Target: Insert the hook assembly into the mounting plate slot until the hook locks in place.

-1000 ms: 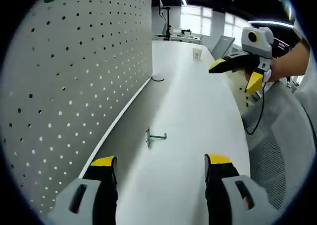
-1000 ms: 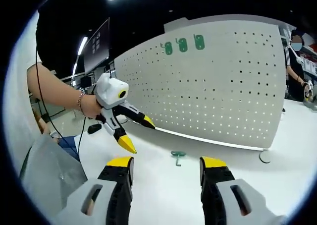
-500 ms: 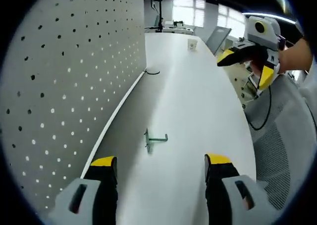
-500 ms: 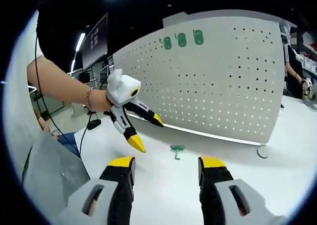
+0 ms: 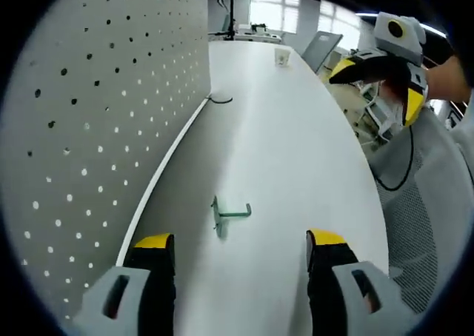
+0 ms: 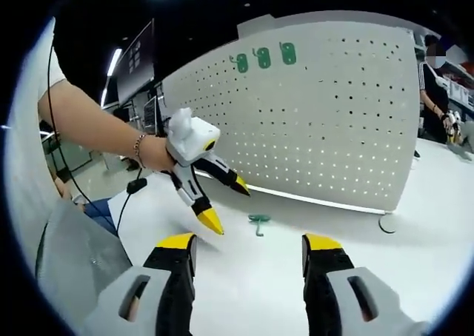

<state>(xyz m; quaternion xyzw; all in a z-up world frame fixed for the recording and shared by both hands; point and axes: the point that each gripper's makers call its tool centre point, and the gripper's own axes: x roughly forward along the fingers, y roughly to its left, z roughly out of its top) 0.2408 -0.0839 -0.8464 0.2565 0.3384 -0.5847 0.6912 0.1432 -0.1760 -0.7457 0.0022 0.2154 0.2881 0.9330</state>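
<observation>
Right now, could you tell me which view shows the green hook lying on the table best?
The left gripper view shows the green hook best: it lies on the white table just ahead of that tool's jaws, its bent shape clear. In the right gripper view it sits farther off and smaller, beside the left tool.

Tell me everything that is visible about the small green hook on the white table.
The small green metal-looking hook lies flat on the white table, close to the foot of the grey perforated pegboard. It has a short crossbar at one end and a thin straight arm leaving it. Nothing grips or touches it except the table. In the right gripper view, the hook sits ahead of the open left gripper.
</observation>
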